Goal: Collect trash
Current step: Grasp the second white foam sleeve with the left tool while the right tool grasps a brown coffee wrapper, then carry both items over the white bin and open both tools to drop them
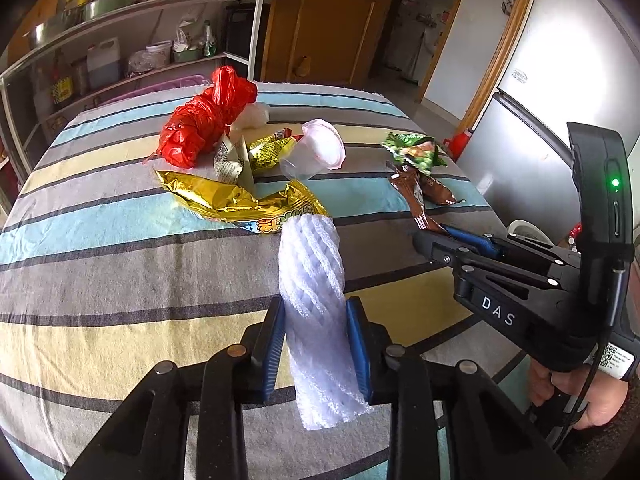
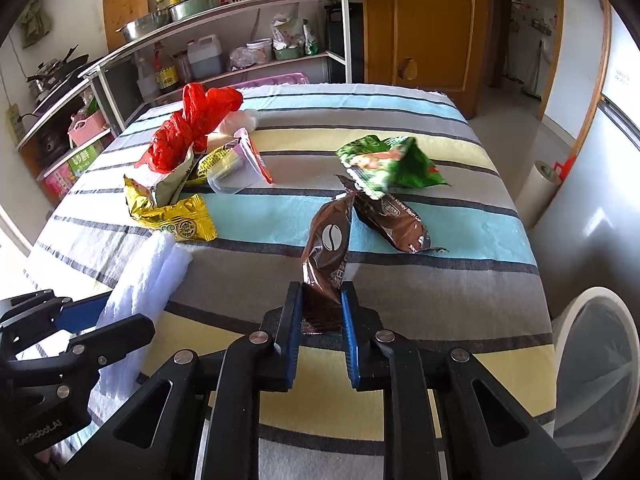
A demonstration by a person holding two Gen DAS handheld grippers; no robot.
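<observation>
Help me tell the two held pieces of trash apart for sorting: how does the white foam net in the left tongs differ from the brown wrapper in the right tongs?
The white foam net is a thick, ribbed tube; the brown wrapper is thin, glossy printed film. The net fills a wider gap in the left tongs; the wrapper sits pinched in the narrower right tongs. Both are gripped near one end and stick up and forward above the striped cloth.

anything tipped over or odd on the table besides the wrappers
Yes: the clear plastic cup lies tipped on its side among the wrappers near the red bag. No spill shows around it.
</observation>
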